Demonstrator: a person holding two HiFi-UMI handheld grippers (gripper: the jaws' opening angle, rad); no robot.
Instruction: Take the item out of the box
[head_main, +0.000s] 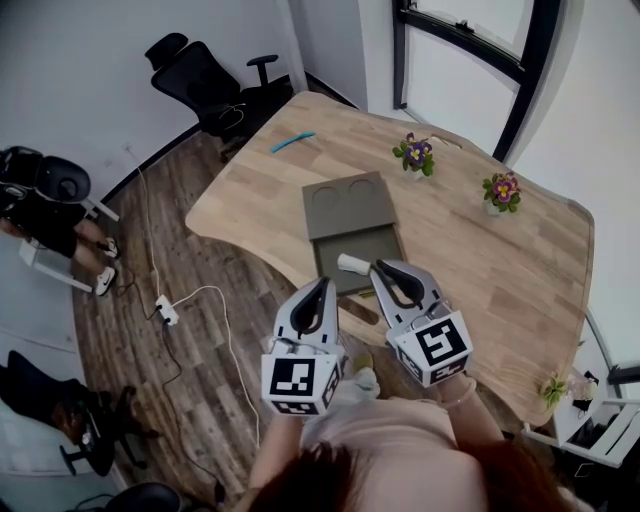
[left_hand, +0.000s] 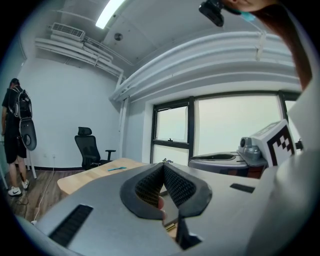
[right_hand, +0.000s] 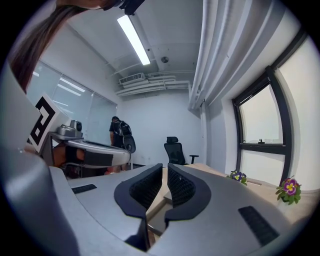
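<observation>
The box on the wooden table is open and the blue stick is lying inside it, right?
Not quite. The box is open, but the blue stick lies on the wooden table, apart from the box, near the far left edge. The head view shows it.

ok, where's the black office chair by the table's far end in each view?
Head view: black office chair at upper left, beyond the table's far corner.
Left gripper view: chair left of centre, against the white wall.
Right gripper view: chair near centre, against the back wall.
Shared landmark: the wooden table, which shows in all three views with the chair behind its far end.
</observation>
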